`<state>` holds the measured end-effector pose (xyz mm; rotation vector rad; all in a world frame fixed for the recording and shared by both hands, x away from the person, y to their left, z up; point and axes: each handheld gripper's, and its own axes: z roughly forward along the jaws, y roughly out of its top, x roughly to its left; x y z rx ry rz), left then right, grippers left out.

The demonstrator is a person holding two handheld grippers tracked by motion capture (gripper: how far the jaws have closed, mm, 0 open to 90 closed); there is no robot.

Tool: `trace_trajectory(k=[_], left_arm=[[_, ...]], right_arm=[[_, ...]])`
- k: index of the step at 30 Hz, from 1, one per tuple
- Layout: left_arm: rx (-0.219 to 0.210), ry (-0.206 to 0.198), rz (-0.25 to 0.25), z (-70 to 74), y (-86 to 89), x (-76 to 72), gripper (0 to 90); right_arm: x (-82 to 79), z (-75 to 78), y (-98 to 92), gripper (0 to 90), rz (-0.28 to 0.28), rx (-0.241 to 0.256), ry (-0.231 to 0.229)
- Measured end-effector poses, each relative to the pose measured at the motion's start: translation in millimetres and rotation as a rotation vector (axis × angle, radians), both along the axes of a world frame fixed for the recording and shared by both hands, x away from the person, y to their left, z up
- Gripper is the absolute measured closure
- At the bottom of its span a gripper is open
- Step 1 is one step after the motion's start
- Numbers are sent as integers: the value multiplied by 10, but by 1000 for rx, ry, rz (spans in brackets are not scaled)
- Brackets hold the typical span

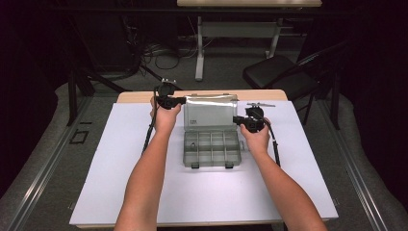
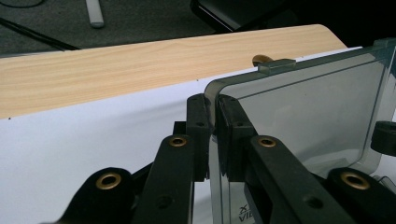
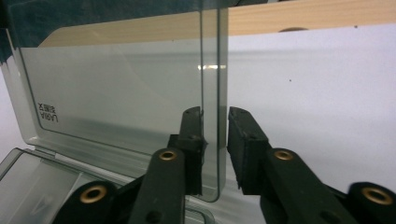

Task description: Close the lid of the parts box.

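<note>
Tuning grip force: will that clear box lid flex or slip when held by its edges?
The lid is thin clear plastic, so probably light and somewhat bendy. Its glossy faces look slippery. The left gripper clamps one side edge; the right gripper straddles the other with a gap, so the upright lid could swing on its hinge.

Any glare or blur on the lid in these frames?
High view: bright sheen along the top of the lid, dark surroundings. Left gripper view: lid sharp, gripper soft up close. Right gripper view: small glint on the lid's edge, faint reflections.
</note>
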<state>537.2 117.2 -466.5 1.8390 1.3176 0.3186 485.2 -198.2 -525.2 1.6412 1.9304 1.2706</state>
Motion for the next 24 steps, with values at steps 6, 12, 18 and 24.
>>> trace_trajectory(k=[6,12,18,24], left_arm=[[14,-27,-5,6,-6,-43,841],[19,-50,-14,20,-3,-92,843],[15,-73,-14,23,1,-153,844],[10,-105,-17,28,8,-218,846]], right_arm=[[-22,58,30,631,2,-23,-37],[-18,96,1,572,-7,-18,-56],[-50,171,-17,531,2,-17,-66],[-68,327,-29,542,20,-50,-71]])
